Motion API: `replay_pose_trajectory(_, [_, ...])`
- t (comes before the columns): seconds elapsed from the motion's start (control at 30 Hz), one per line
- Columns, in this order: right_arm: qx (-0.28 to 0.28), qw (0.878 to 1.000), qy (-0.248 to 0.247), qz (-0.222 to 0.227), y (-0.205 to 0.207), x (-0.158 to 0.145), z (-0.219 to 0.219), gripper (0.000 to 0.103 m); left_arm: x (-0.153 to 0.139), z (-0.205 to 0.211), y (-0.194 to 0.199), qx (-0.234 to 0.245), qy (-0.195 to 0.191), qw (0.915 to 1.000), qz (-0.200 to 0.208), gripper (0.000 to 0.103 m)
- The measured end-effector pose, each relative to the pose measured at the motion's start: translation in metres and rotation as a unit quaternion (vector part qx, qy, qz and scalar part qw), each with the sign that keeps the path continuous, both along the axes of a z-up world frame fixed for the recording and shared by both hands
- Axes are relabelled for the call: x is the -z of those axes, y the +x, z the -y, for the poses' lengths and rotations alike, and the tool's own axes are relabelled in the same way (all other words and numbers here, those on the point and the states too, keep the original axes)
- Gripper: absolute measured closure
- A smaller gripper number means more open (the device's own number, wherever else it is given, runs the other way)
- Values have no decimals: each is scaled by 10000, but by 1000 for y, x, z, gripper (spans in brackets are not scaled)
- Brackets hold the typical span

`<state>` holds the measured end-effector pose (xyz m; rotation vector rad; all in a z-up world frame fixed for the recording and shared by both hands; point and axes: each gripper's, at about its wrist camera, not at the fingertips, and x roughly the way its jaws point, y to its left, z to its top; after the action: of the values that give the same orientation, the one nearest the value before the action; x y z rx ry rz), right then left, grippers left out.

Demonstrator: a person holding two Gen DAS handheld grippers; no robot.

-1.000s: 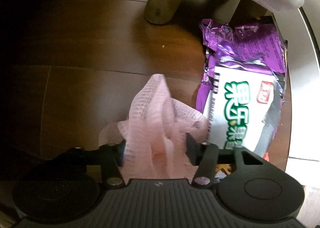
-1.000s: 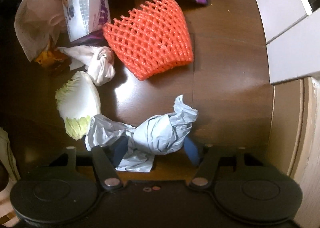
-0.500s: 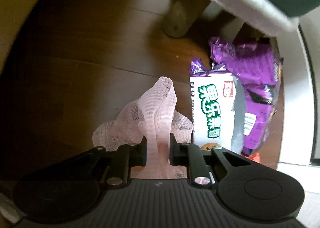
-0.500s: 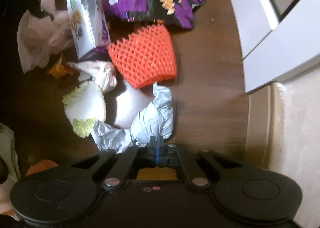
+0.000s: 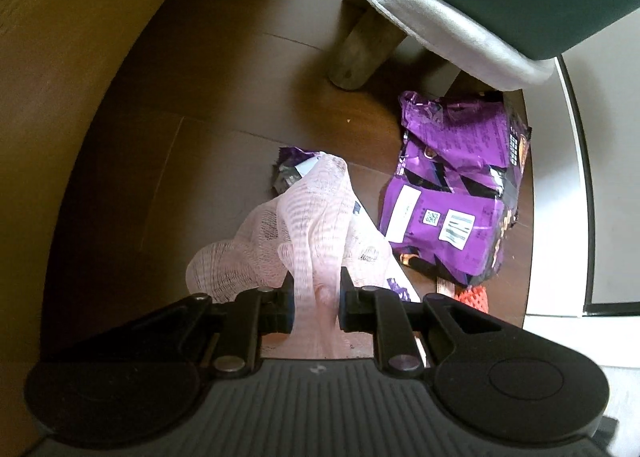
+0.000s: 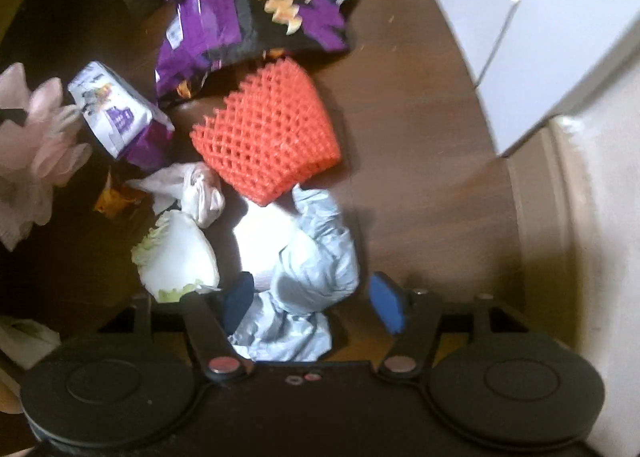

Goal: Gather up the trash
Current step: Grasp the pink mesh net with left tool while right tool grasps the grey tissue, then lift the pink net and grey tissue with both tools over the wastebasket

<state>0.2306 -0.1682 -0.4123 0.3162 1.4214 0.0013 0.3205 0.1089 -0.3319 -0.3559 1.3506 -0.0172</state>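
My left gripper [image 5: 316, 289] is shut on a pink mesh net [image 5: 304, 225] and holds it above the dark wood floor. Under the net lie a white snack packet [image 5: 368, 245] and a purple chip bag [image 5: 452, 197]. My right gripper [image 6: 314, 297] points down over a crumpled grey wrapper [image 6: 316, 257]. Its jaws are opening; the wrapper sits between them with a gap at the right blue pad [image 6: 386, 307]. Beyond it lie an orange foam net [image 6: 268, 141], a cabbage leaf [image 6: 176, 257] and a white tissue wad [image 6: 200, 193].
A wooden chair leg [image 5: 360, 53] and a grey seat cushion [image 5: 440, 17] stand beyond the purple bag. White cabinet doors [image 6: 540, 37] bound the floor on the right. The pink net [image 6: 36, 145] and the snack packet [image 6: 116, 117] also show at the right wrist view's left.
The left jaws closed on the pink net and rose with it off the floor. The right jaws shut on the grey wrapper, then spread apart again.
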Motion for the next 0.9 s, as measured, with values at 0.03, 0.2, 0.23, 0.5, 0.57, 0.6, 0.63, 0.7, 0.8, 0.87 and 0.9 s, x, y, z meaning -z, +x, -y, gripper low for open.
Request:
replay_pose_trajectory(0.03, [37, 10000, -26, -23, 2, 5, -1, 36, -3, 0, -1, 21, 15, 10000, 4, 86])
replay_pose_trajectory(0.2, [341, 9990, -33, -295, 10, 23, -5, 36, -10, -3, -9, 143, 19, 9999, 14, 86])
replay_pose_trajectory(0.23, [330, 9987, -68, -372, 11, 26, -6, 36, -11, -1, -10, 172, 29, 9998, 24, 86])
replay_pose_trajectory(0.5, [37, 9987, -265, -428, 10, 26, -1, 62, -18, 5, -10, 317, -16, 9994, 141, 86])
replay_pose_trajectory(0.57, [23, 9989, -321, -344, 7, 17, 0, 63, -23, 6, -11, 363, -12, 9991, 200, 86])
replay_pose_trajectory(0.6, [56, 9991, -311, -271, 5, 11, 2, 63, -25, 7, -11, 377, -18, 9990, 225, 86])
replay_pose_trajectory(0.63, [45, 9994, -305, -184, 3, 4, 3, 63, -28, 8, -11, 383, -43, 9989, 250, 86])
replay_pose_trajectory(0.7, [-38, 9994, -335, 23, 1, -13, 3, 63, -35, 9, -11, 374, -122, 9988, 280, 86])
replay_pose_trajectory(0.8, [-147, 9986, -350, 374, 3, -44, 3, 63, -50, 15, -11, 451, -142, 9982, 377, 86])
replay_pose_trajectory(0.87, [-181, 9975, -325, 595, 9, -65, 4, 63, -61, 19, -10, 537, -106, 9974, 461, 86])
replay_pose_trajectory(0.9, [-207, 9968, -277, 714, 12, -77, 6, 63, -67, 21, -9, 575, -95, 9971, 498, 86])
